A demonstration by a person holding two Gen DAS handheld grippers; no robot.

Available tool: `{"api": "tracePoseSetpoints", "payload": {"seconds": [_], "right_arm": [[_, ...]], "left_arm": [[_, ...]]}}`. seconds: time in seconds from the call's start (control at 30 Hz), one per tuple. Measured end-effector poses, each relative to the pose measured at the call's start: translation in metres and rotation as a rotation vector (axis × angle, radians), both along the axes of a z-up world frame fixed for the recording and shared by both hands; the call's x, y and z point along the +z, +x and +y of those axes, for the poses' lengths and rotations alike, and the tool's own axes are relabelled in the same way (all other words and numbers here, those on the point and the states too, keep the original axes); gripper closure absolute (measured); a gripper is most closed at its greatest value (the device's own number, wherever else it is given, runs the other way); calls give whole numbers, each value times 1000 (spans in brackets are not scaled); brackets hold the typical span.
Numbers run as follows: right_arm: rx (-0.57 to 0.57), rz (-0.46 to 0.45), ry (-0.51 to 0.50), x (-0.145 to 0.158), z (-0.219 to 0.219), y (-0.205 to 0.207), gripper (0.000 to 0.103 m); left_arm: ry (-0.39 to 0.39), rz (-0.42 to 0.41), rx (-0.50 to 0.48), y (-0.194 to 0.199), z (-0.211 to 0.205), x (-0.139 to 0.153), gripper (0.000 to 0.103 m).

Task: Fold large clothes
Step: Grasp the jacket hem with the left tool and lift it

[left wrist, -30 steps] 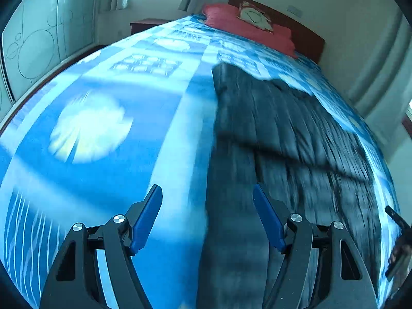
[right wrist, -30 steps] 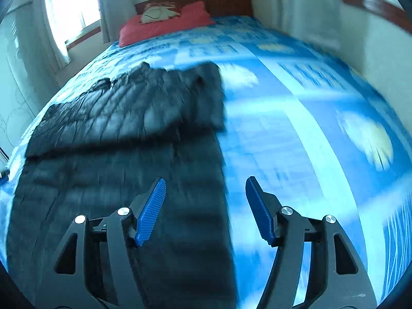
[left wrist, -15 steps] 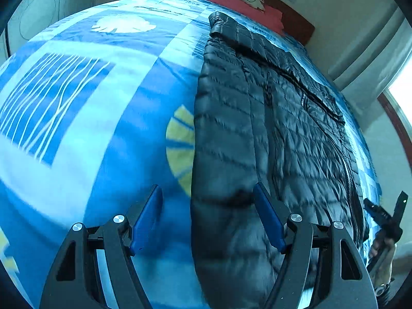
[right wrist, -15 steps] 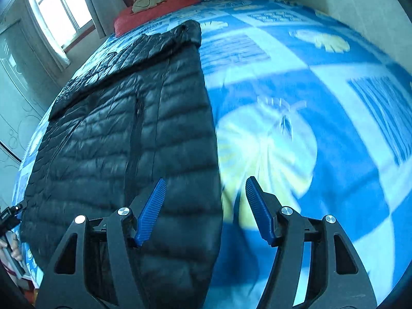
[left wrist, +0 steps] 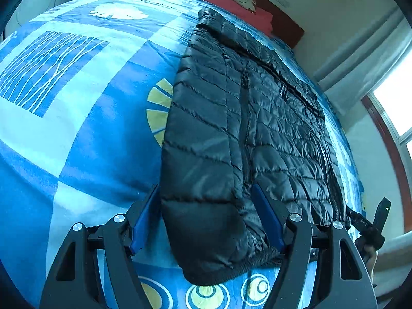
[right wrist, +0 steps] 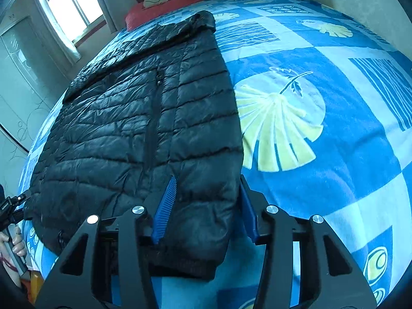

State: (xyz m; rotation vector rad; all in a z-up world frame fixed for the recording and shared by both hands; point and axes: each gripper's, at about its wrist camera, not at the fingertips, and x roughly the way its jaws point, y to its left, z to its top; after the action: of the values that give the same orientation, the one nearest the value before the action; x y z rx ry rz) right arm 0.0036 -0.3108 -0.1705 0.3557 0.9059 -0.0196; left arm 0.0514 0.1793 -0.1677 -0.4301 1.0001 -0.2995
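Note:
A black quilted puffer jacket [left wrist: 247,128] lies flat on the bed, hem toward me, collar toward the pillows; it also fills the right wrist view [right wrist: 144,118]. My left gripper [left wrist: 206,216] is open, its blue fingers straddling the jacket's left hem corner. My right gripper [right wrist: 206,206] is open, its fingers straddling the right hem corner. Neither is closed on the fabric.
The bed has a blue patterned bedspread [left wrist: 77,103] with bare stretches left of the jacket and to its right [right wrist: 322,103]. Red pillows [left wrist: 231,2] and a wooden headboard lie at the far end. A window [right wrist: 69,5] and wardrobe stand left. The other gripper shows at the right edge [left wrist: 370,229].
Both grippers have pulled back and dropped from mid-bed to the jacket's hem. Each now has a hem corner between its open fingers.

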Motion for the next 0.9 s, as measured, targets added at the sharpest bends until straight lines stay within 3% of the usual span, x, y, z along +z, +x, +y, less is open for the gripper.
{"api": "tracePoseSetpoints", "payload": {"seconds": [0.1,0.17,0.27,0.4,0.67,0.9], "right_arm": [[4,1,2,0,2,-5,59],[2,-1,-2,0,4,-8,63],[6,-4,18,0,5,-10,74],[9,-19,65,3,4,-12,88],[28,-86,149,28,-2,-23,93],[35,-185,300,60,-18,1,93]], "left_arm": [[-2,6,-4,-3,-2,-1,52],[-1,0,-8,-5,-2,-2,57],[0,-2,-2,-6,-1,-2,64],[-41,-5,25,-8,4,1,83],[-46,-94,38,-16,5,35,90],[-144,-150,53,13,9,74,90]]}}
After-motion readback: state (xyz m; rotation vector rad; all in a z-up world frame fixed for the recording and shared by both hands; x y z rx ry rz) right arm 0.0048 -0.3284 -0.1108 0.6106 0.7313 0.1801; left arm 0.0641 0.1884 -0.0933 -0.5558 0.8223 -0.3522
